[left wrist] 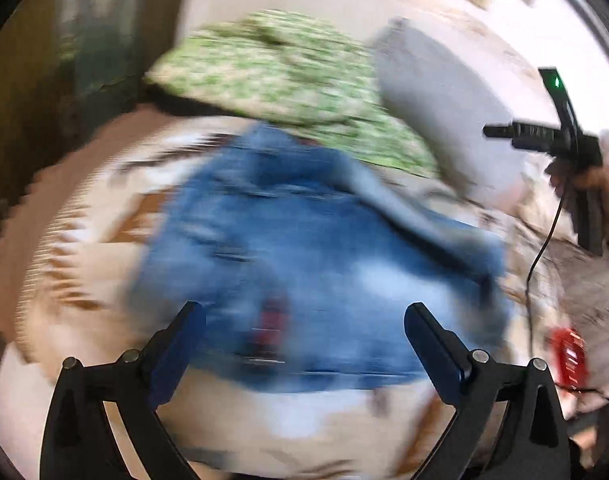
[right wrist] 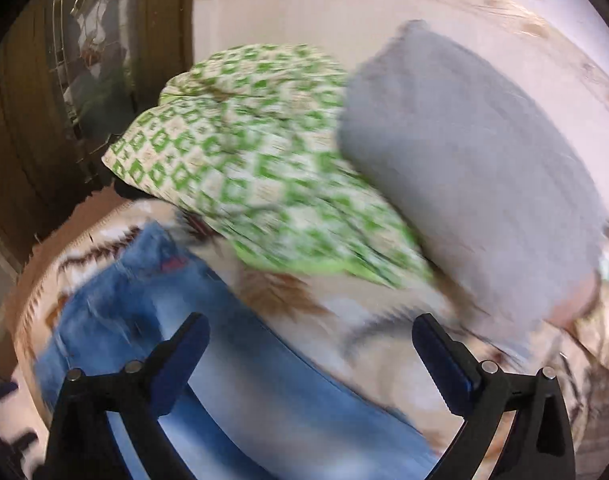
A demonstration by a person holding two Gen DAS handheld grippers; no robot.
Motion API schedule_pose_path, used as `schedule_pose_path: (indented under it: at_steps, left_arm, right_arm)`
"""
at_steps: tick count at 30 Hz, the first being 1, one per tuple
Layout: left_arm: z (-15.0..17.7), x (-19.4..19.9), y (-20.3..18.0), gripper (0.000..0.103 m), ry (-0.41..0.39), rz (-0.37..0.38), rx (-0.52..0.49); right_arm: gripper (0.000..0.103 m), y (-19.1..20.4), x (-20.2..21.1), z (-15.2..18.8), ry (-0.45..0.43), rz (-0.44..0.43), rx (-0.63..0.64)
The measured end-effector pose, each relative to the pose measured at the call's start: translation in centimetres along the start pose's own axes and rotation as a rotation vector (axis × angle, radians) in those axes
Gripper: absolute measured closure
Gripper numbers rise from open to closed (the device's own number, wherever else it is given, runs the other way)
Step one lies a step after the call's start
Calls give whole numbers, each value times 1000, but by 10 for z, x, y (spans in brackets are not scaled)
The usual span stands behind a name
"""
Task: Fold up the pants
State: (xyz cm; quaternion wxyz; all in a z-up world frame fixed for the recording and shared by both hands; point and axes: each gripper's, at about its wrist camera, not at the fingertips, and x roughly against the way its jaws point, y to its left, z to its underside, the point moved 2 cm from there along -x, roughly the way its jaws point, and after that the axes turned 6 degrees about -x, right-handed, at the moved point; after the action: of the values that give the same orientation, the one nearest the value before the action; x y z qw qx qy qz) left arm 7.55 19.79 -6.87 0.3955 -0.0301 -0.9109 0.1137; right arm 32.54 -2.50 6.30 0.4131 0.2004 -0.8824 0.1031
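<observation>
Pants: faded blue denim jeans (left wrist: 304,264) lie on the bed, bunched into a broad lump with one edge turned over on itself; in my right view a long leg (right wrist: 232,384) runs flat under my right tongs.
Bed: a cream blanket with brown feather-like markings (left wrist: 84,248) carries the jeans.
Left tongs (left wrist: 304,320): jaws set wide apart, gripping nothing, poised above the near edge of the denim.
Right tongs (right wrist: 310,334): jaws likewise wide apart and empty, one finger over the leg, the other over the blanket.
Done: at most one rough fold, I judge; motion blur keeps me from telling a proper crease from a crumple.
Left: the leg needs bringing in, the lump needs flattening and squaring, then the final folds. I put the task in its early-to-middle part.
Nearby: a green-and-white patterned pillow (right wrist: 244,160) and a grey pillow (right wrist: 464,176) sit just beyond the jeans; a small red object (left wrist: 568,356) lies off to the right.
</observation>
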Motion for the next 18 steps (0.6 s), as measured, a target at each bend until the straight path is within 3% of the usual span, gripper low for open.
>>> schedule_pose_path:
  at_steps: [5,8,11,18]
  left_arm:
    - [-2,-28,-87,3,68,213,-62]
    - [-12,-64,-137,3,135,341,-43]
    - [-23,-103,-166,3,182,371,28]
    - [-41,-186,-185,3,254,253,144]
  right_arm:
    - [1,-83,43,84,36,95,67]
    - [1,-120,48,133,75,113,94]
    - [1,-141,31,168,123,92,64]
    - [1,-151,-46,182,142,75,15]
